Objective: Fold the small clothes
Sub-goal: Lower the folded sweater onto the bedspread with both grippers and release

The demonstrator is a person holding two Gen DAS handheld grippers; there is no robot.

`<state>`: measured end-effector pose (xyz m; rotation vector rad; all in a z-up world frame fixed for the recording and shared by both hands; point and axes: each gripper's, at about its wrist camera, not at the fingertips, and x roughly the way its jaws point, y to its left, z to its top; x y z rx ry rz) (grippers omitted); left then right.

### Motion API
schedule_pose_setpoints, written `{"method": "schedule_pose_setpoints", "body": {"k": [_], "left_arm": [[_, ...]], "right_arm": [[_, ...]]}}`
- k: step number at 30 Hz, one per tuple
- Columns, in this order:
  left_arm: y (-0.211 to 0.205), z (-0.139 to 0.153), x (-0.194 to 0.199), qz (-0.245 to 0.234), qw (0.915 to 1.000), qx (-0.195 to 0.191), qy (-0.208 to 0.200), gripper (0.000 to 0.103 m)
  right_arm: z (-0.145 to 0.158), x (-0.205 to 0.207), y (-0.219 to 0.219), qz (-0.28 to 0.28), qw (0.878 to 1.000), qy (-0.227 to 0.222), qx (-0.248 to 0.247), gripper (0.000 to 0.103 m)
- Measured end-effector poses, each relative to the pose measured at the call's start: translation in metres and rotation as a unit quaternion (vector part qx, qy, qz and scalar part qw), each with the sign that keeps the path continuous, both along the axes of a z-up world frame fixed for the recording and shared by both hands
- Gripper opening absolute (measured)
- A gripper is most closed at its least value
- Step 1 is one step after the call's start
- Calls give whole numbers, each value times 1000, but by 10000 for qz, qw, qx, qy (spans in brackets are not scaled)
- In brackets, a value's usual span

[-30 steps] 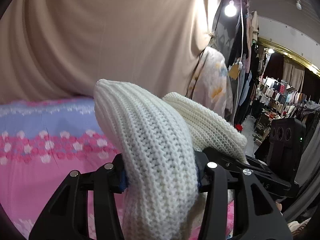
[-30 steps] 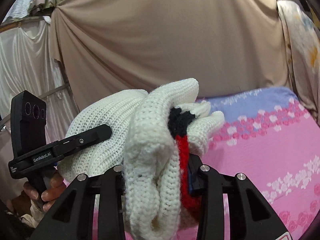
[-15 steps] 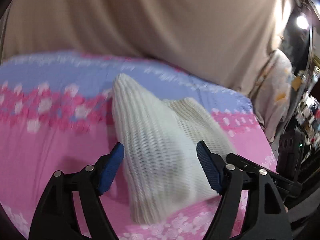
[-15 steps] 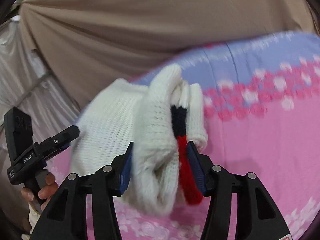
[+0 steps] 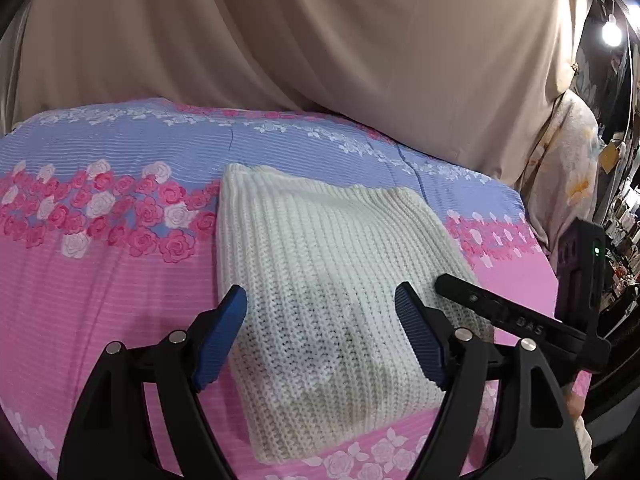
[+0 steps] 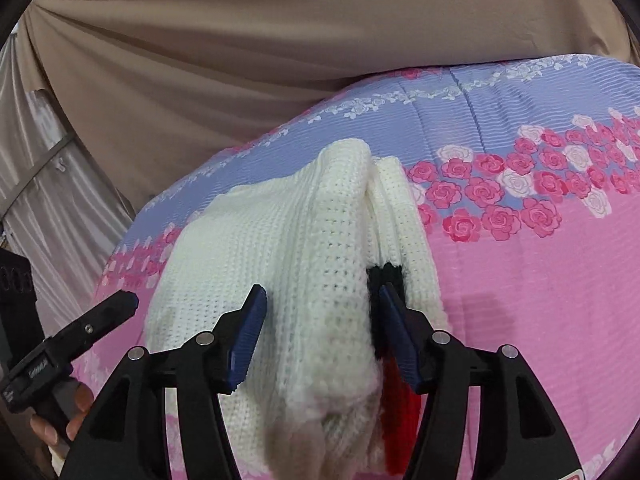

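Note:
A folded white knit sweater [image 5: 320,272] lies flat on the pink and blue floral bedsheet [image 5: 100,280]. My left gripper [image 5: 320,336] is open, its blue pads hovering over the sweater's near end without gripping it. In the right wrist view the sweater [image 6: 304,264] shows a thick folded edge with black and red trim [image 6: 394,384] on its right side. My right gripper [image 6: 320,340] stands open around that edge, with a gap at the left pad and the right pad close to the trim. Each gripper shows in the other's view: the right [image 5: 520,320] and the left [image 6: 72,336].
A beige curtain [image 5: 320,40] hangs behind the bed. A floral garment [image 5: 568,168], hanging clothes and a lit bulb [image 5: 610,32] are at the far right. A pale curtain [image 6: 48,184] and the bed's edge are at the left in the right wrist view.
Both grippers lowered the sweater from mid-air onto the bed and opened. The sweater now lies flat on the sheet.

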<state>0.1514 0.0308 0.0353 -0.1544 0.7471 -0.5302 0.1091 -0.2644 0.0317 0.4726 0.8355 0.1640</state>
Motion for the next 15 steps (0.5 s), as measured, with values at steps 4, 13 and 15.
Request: {"method": "schedule_pose_setpoints", "body": {"k": [4,13,15], "left_arm": [[13,-4,6,112,9999,-92,43,74],[26,-40,31,3,9953,-575,774,82],[26,-43,35,-5,9939,-692,862,87]], "right_arm": [[31,-11,-5,-13,9977,-670,-75,20],[-1,-7,-11,-283,9991,-168,-274,41],[4,-8,-11,-362,9983,-219,-405,63]]}}
